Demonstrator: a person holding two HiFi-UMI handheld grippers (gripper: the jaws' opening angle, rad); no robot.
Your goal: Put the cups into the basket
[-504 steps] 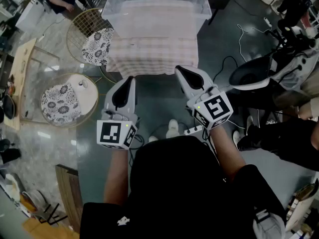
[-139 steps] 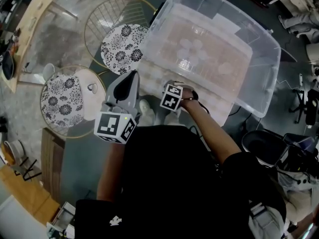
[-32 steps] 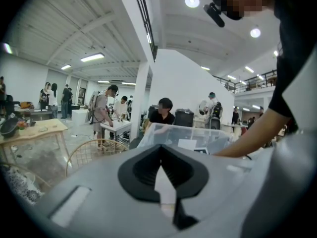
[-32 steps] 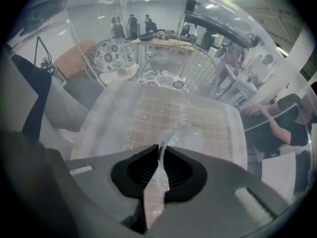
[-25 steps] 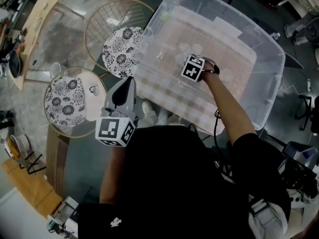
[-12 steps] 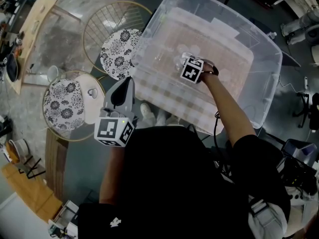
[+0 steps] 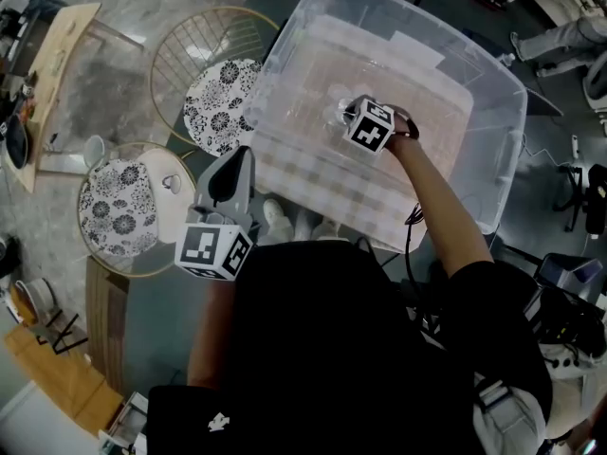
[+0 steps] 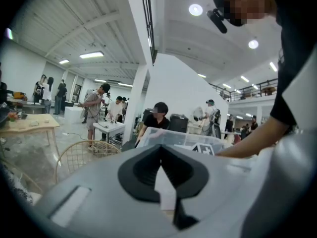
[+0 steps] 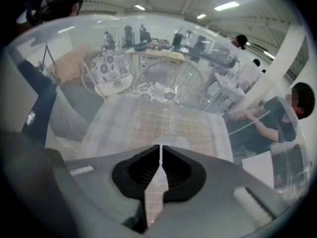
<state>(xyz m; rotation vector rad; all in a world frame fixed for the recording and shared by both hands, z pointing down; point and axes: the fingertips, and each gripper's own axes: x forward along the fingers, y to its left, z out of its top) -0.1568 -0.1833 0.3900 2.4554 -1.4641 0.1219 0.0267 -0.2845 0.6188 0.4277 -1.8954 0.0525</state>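
There are two grippers. The left gripper (image 7: 244, 154) has its jaws shut with nothing in them. It hangs outside the basket (image 7: 289, 50), near the side closest to the person. The right gripper (image 9: 160, 150) points down inside the basket. Its jaws have just been closing, and now only a thin slit is left between them. They seem to pinch the edge of one see-through cup (image 9: 170, 141). Only this one cup can be made out for sure.

There is one basket, a big clear box. It sits on one checked cloth (image 7: 313, 178).

Two round wire chairs with flower cushions stand to the left. One chair (image 7: 216, 102) is just beside the basket, and the other chair (image 7: 119, 211) is near the left gripper. One wooden table (image 7: 52, 74) stands farther left on the grey floor (image 7: 114, 74).

The room is a big white hall with round lamps (image 8: 195, 9) in the ceiling. Several people (image 8: 94, 108) stand about.
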